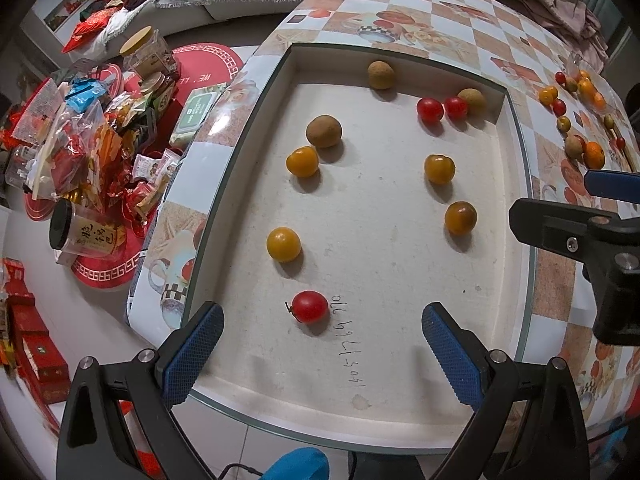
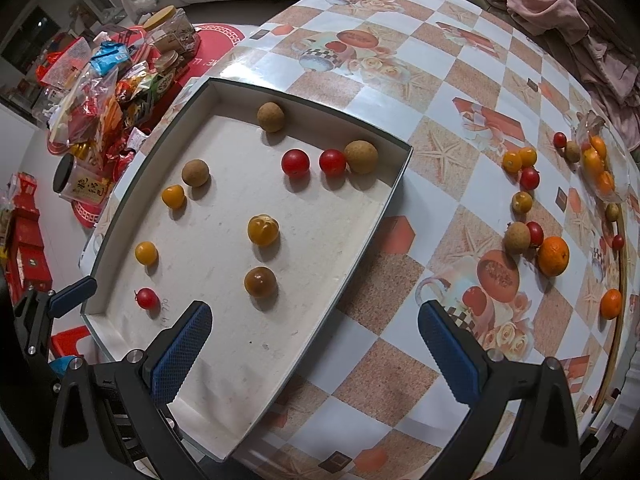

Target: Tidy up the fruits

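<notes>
A shallow white tray (image 1: 400, 360) (image 2: 248, 368) lies on the patterned table and holds several small fruits: red tomatoes (image 1: 309, 306) (image 2: 295, 162), yellow tomatoes (image 1: 283, 244) (image 2: 263, 230) and brown longans (image 1: 323, 131) (image 2: 361, 156). More fruits lie loose on the table at the right, among them an orange (image 2: 553, 255) and a longan (image 2: 516, 238). My left gripper (image 1: 322, 354) is open and empty over the tray's near edge, the red tomato just ahead of it. My right gripper (image 2: 314, 346) is open and empty, straddling the tray's right wall.
A low surface left of the table is piled with snack bags (image 1: 92, 148), jars (image 1: 146, 54) and a wipes pack (image 1: 196, 114). Pink clothes (image 2: 580, 28) lie at the table's far right. A clear bag (image 2: 600, 168) holds oranges. The right gripper shows in the left wrist view (image 1: 592, 236).
</notes>
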A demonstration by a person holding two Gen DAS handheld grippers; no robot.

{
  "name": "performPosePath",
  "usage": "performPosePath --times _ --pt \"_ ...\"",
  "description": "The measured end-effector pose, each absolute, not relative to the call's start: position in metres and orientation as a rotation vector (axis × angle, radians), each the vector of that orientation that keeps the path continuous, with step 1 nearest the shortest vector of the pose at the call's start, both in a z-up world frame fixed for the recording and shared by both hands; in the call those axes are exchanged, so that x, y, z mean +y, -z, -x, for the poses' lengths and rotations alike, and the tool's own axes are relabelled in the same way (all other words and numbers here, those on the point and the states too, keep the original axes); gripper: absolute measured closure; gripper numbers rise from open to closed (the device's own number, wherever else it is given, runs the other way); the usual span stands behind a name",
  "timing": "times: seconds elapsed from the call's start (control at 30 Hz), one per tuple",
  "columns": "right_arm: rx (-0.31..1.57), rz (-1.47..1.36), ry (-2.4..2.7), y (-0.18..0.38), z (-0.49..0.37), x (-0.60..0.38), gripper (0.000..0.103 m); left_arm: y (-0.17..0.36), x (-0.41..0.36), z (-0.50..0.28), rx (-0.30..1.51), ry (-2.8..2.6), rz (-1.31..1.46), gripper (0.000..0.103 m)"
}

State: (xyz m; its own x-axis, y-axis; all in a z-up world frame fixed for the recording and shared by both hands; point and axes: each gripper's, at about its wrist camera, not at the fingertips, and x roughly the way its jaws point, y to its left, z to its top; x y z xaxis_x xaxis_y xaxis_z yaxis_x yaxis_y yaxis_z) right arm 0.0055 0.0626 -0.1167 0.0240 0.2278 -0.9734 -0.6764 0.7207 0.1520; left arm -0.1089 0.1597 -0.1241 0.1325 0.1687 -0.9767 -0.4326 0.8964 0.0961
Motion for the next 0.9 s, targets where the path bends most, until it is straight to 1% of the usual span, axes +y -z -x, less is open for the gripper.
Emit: performPosePath --times 0.67,0.9 --pt "1.38 0.405 -0.728 0.1163 -0.0043 0.0633 0.0 0.1254 0.157 0.1061 1.386 -0.43 0.215 0.003" --pt "1.381 0.404 -0.722 0.1164 -0.0025 0.0615 0.0 0.122 0.1559 0.105 1.363 -0.422 0.218 0.003"
